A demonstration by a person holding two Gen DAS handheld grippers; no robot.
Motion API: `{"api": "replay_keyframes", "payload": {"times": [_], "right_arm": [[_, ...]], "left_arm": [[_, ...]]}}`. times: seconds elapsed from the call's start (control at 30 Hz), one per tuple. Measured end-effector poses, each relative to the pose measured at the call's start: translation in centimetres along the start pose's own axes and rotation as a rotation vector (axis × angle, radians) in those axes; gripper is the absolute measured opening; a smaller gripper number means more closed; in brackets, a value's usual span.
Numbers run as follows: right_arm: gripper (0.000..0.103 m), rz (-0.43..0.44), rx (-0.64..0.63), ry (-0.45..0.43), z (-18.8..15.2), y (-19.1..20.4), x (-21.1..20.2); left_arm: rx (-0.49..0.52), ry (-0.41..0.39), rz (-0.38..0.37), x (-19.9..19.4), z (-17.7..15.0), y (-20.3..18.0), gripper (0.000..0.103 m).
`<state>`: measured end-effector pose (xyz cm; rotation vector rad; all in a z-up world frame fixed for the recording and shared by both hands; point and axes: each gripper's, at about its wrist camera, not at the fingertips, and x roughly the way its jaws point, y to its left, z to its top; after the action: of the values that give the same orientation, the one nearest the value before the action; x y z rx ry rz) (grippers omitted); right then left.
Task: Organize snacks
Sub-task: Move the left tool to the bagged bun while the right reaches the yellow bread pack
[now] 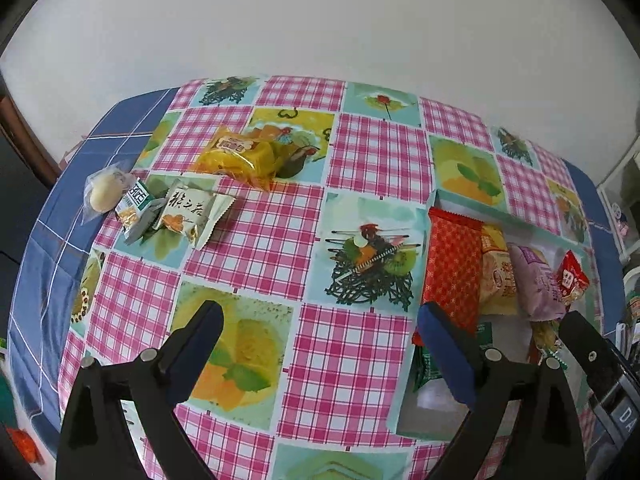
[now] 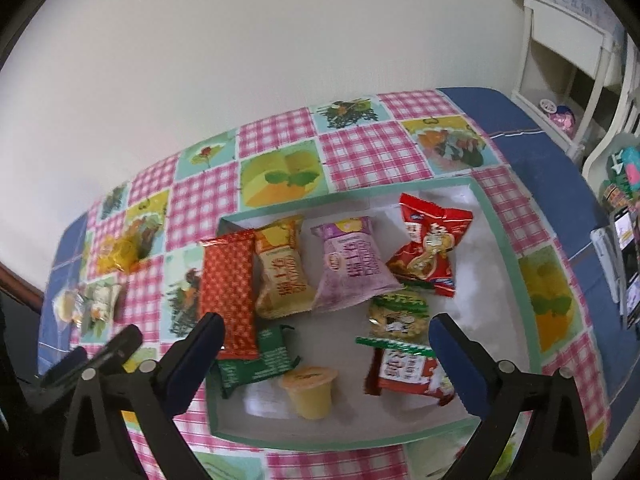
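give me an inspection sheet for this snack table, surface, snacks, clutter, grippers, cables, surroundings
Surface: checked tablecloth over the table.
Job's things: box holds several packets and a jelly cup; four snacks lie outside, yellow packet, round bun, two small packets.
Clutter: nothing seen.
Grippers: left hand-held gripper open, empty; right hand-held gripper open, empty, above the box.
Cables: nothing seen.
Surroundings: plain wall; white shelf.

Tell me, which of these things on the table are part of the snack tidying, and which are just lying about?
Part of the job: the tray holding sorted packets; the loose yellow packet, round bun, small carton and white packet waiting outside it.

Lying about: the white shelf; the tablecloth.
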<state>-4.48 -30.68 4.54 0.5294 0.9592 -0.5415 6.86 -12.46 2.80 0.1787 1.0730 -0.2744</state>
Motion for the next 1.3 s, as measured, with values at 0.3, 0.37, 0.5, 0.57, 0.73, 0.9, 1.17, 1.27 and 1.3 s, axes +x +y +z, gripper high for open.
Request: {"api": "replay_keyframes", "payload": {"times": [0.3, 0.37, 0.5, 0.57, 0.73, 0.9, 1.17, 1.27, 1.3], "right_arm": [[0.103, 0.029, -0.017, 0.02, -0.4, 2.3, 0.5], [0.103, 0.041, -0.019, 0.035, -0.6, 2.9, 0.9], [0.103, 0.059, -0.018, 0.048, -0.9, 4.0, 1.3], [0.103, 0.07, -0.02, 0.041, -1.0, 4.6, 1.3], [0.103, 0.095, -0.064, 0.048, -1.4, 6.9, 1.5], [0.103, 0.123, -0.154, 0.053, -2.3, 10.1, 1.6], [0.103, 0.158, -0.275, 0.066, -3.8, 14.6, 3.0], [0.103, 0.183, -0.27, 0.075, -3.8, 15.3, 3.7], [0.103, 0.189, -0.269, 0.077, -3.8, 15.6, 3.9]], "left_arm": [[0.008, -0.024, -0.008, -0.6, 0.5, 2.1, 0.098], [0.012, -0.034, 0.015, -0.9, 0.9, 2.9, 0.098], [-0.027, -0.041, 0.027, -1.0, 1.4, 4.8, 0.098], [-0.026, -0.047, 0.062, -0.9, 1.6, 5.5, 0.098], [-0.053, -0.043, 0.114, -0.6, 1.9, 7.8, 0.098], [-0.123, -0.027, 0.109, 0.2, 1.9, 10.4, 0.098], [-0.216, -0.012, 0.146, 1.3, 1.5, 13.4, 0.098], [-0.22, -0.004, 0.135, 2.1, 1.5, 13.8, 0.098], [-0.22, 0.0, 0.134, 2.3, 1.5, 13.8, 0.098]]}}
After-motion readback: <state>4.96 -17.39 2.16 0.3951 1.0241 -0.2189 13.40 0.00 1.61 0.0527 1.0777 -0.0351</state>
